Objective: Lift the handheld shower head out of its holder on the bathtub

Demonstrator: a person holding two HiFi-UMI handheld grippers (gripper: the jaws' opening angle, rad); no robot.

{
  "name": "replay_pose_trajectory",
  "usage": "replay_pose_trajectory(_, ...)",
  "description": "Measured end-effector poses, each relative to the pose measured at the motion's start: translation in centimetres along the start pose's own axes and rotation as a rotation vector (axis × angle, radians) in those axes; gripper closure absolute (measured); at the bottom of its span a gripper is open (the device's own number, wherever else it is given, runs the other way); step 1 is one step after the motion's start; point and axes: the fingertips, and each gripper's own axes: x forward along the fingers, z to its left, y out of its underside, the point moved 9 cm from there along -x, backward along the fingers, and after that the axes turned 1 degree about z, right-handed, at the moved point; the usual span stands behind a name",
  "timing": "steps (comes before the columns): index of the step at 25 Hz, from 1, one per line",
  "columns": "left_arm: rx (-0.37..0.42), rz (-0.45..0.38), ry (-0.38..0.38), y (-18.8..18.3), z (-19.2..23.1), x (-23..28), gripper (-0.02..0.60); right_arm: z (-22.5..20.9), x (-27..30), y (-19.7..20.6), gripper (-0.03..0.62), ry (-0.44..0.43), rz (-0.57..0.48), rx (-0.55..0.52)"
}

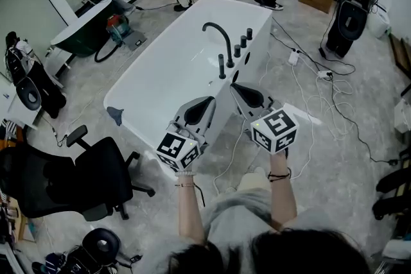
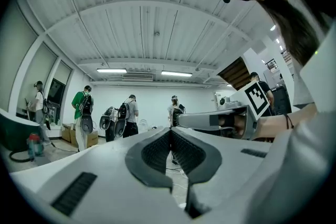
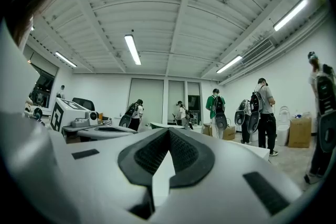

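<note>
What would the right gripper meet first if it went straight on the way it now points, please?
Probably nothing near: the right gripper, shut and empty, points level over the bathtub, and its view shows open room as far as people standing far off. Depth is unclear.

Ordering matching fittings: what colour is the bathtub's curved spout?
Black; the spout shows best in head view.

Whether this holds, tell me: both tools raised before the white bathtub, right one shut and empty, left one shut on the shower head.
Wrong on the left tool: the left gripper view shows it shut on nothing. Otherwise right: both tools raised before the white bathtub, right tool shut and empty.
</note>
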Motion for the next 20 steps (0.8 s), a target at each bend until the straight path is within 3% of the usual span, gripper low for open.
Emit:
replay_pose_trajectory(12, -0.011, 0.013, 0.002, 0.3, 0.8, 2.2, 0.577, -2.5, 0.9, 0.4, 0.594, -0.039, -0.009, 0.067)
replay_pose_trajectory(20, -0.037, 0.009, -0.014, 0.3, 1.7, 5.8, 0.577, -6.3, 2.2, 1.1, 0.594, -0.058, 0.051, 0.043)
